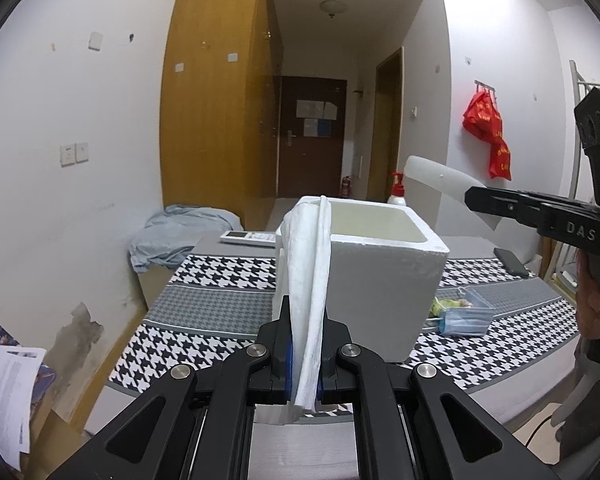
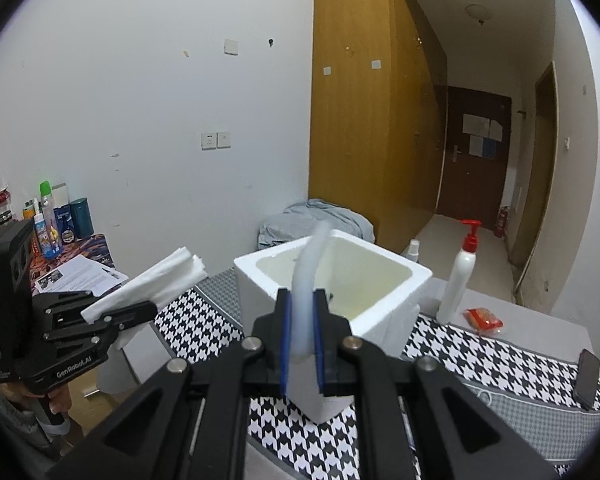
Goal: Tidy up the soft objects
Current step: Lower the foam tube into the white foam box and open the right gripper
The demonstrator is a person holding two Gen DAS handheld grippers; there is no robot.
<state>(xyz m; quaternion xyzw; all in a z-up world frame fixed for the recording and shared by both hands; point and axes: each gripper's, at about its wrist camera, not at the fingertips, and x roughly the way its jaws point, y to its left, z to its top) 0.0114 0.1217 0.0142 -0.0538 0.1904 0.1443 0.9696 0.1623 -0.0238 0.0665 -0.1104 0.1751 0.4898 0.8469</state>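
An open white foam box (image 1: 384,276) (image 2: 340,284) stands on a houndstooth cloth. My left gripper (image 1: 305,344) is shut on a folded white tissue wad (image 1: 306,280), held up in front of the box's left side; the wad also shows in the right wrist view (image 2: 152,282) left of the box. My right gripper (image 2: 302,336) is shut on a thin white foam sheet (image 2: 310,276) that curves up over the box's near rim; the sheet shows in the left wrist view (image 1: 444,184) above the box's right side.
A blue face mask (image 1: 466,316) and green scrap lie right of the box. A pump bottle (image 2: 460,276), red packet (image 2: 483,319) and phone (image 2: 588,378) lie to the right. A remote (image 1: 250,237) and grey cloth (image 1: 180,236) lie behind. Papers and bottles (image 2: 52,224) stand at left.
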